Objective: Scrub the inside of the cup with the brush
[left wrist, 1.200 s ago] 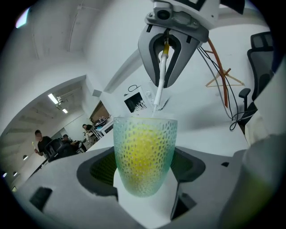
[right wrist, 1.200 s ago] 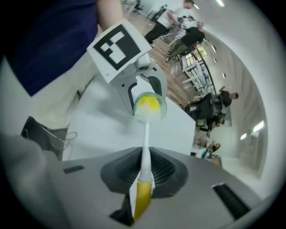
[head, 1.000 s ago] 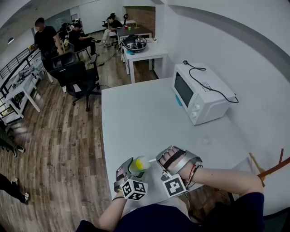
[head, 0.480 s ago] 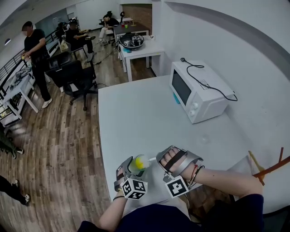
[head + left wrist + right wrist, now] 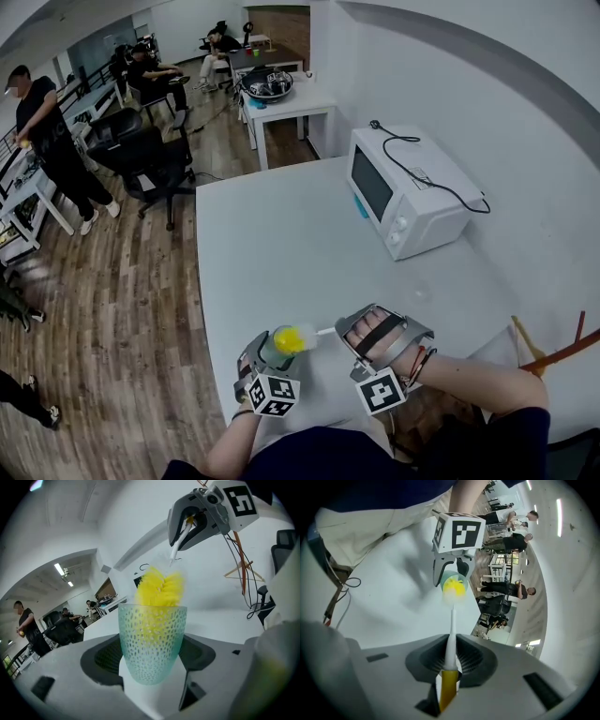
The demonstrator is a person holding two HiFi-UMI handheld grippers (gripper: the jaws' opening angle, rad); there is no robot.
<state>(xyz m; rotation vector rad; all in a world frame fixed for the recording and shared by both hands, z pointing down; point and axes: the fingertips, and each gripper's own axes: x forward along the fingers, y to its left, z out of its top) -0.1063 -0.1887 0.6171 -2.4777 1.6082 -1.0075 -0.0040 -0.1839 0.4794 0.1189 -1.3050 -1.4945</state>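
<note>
A pale green dimpled cup [image 5: 151,644] sits upright between the jaws of my left gripper [image 5: 266,360], which is shut on it. The same cup [image 5: 452,581] shows small below the marker cube in the right gripper view. A brush with yellow bristles [image 5: 159,592] stands partly inside the cup, its head rising above the rim. Its white stem and yellow handle [image 5: 449,667] are clamped in my right gripper [image 5: 349,330], which is shut on it. In the head view the brush head [image 5: 287,338] glows yellow at the cup's mouth, near the table's front edge.
A white microwave [image 5: 405,194] with a black cable stands at the right of the white table [image 5: 281,244]. A wooden stand [image 5: 553,352] is at far right. People, office chairs and other tables fill the room at upper left.
The brush head has risen a little at the cup's mouth and my right gripper has shifted slightly right. The head view has tilted; a person at upper left walked leftward.
</note>
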